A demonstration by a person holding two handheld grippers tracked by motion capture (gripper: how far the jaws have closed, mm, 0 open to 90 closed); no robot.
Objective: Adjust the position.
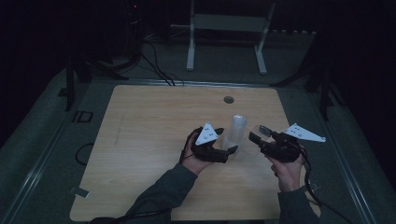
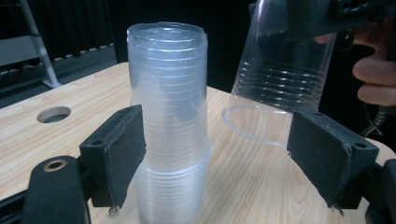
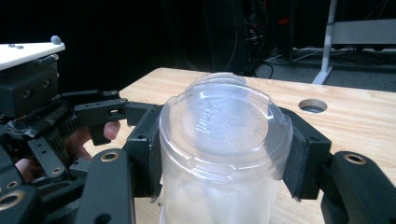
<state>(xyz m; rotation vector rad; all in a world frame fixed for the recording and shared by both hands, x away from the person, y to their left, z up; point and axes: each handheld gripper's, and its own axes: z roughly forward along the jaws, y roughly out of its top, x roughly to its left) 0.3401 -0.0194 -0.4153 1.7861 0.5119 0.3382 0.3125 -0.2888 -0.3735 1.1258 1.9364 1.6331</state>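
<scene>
stack of clear ribbed plastic cups (image 2: 169, 126) upright, mouth down, on pale woodgrain counter (image 2: 28, 140), between released left claw (image 2: 224, 163) pads. single clear cup (image 3: 224, 154), inverted, tilted, off the counter beside stack, grasped by right claw (image 3: 224, 158).

Left gripper (image 1: 229, 150) gapes; right gripper (image 1: 256, 135) seems clamped

cup stack (image 2: 169, 121): clear, ribbed | table (image 1: 149, 140): light woodgrain | pads (image 2: 123, 154): black
</scene>
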